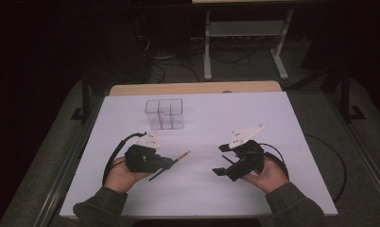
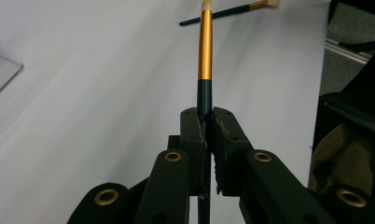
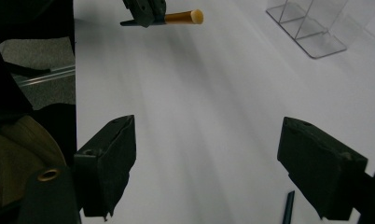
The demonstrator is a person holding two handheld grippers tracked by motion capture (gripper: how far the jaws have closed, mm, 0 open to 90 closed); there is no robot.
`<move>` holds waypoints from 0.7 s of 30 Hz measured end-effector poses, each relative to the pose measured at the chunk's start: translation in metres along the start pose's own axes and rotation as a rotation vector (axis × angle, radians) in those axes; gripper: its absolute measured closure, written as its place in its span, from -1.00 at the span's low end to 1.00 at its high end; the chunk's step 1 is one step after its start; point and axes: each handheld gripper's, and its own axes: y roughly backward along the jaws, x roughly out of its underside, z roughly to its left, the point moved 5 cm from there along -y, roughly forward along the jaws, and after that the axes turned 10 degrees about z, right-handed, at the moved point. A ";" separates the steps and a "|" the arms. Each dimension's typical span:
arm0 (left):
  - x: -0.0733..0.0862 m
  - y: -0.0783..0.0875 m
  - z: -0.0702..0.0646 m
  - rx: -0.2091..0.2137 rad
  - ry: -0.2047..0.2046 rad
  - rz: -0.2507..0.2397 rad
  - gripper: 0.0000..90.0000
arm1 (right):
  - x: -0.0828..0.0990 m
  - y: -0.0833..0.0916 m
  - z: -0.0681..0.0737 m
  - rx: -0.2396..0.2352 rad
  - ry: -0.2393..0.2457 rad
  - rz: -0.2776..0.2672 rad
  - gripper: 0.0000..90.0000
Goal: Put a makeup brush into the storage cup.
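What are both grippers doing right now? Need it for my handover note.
Left gripper: closed on the gold-and-dark brush.
Right gripper: open, nothing between its jaws.

Looks like a lab or test room: a desk [image 1: 292, 142] under a white sheet, grey carpet, loose cables [image 1: 178, 71] and a metal stand [image 1: 245, 33] at the far side.
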 end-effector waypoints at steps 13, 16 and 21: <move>-0.001 -0.003 -0.008 0.041 -0.042 -0.034 0.85 | -0.017 -0.012 0.001 -0.043 0.038 0.019 -0.47; -0.002 -0.004 -0.012 0.055 -0.063 -0.030 0.85 | -0.020 -0.014 0.003 -0.072 0.048 0.015 -0.39; -0.004 -0.008 -0.018 0.074 -0.104 -0.022 0.85 | -0.024 -0.018 0.006 -0.107 0.069 0.018 -0.30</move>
